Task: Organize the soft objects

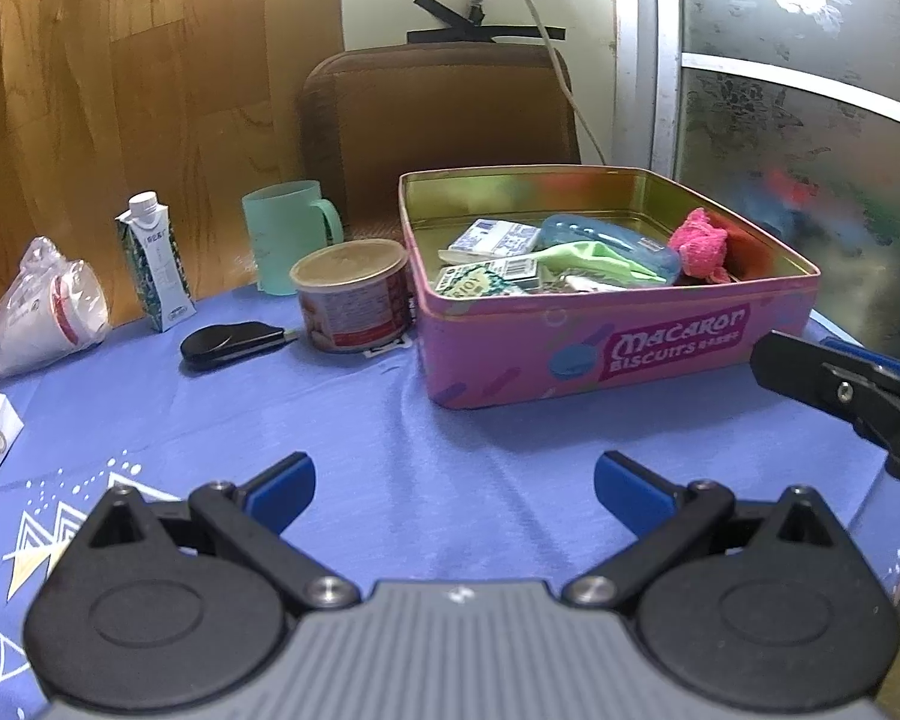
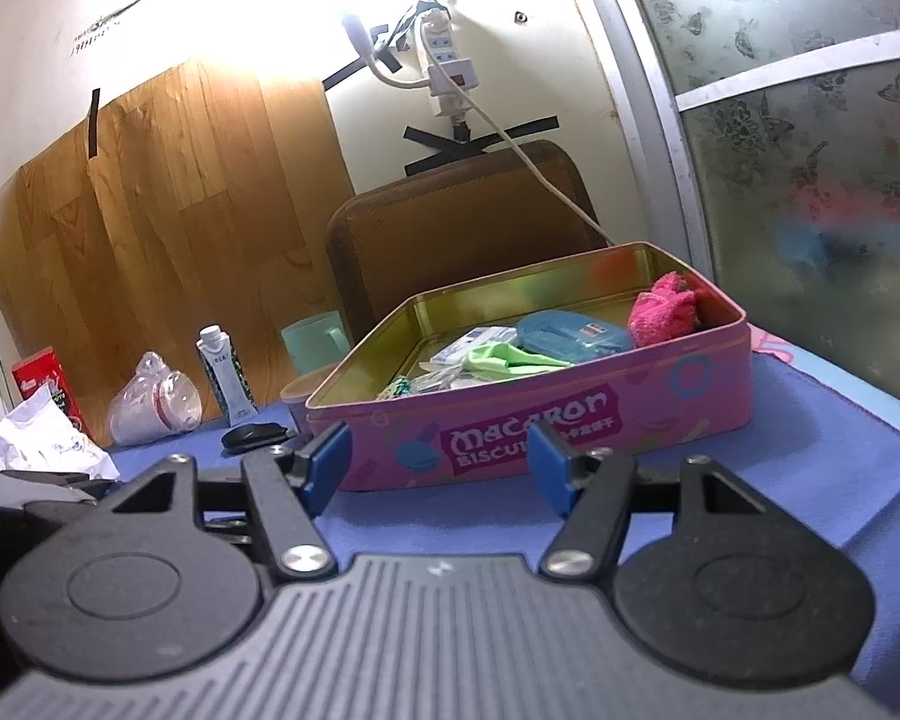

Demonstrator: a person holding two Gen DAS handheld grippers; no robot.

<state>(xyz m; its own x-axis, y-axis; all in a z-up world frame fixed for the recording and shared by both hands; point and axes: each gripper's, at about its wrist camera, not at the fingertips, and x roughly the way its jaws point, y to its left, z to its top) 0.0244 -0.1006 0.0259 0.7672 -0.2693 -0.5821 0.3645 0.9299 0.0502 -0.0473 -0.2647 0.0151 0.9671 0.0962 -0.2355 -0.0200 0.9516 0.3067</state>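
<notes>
My left gripper (image 1: 453, 489) and right gripper (image 2: 438, 462) both gaped empty before the pink biscuit tin (image 1: 618, 354) holding the fluffy pink cloth (image 1: 699, 243), which I judged could snag on its rim.

"MACARON BISCUITS" is printed on the pink tin (image 1: 618, 336), ahead of the fingers; other labels cannot be read.

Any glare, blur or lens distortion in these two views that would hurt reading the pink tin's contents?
Right wrist view: strong glare washes out the wall above the power strip, and the pink tin looks slightly soft. Left wrist view: even light, the tin's contents legible, the pink cloth clear. Both views: fisheye bending at the edges, and the frosted door blurs whatever is behind it.
</notes>
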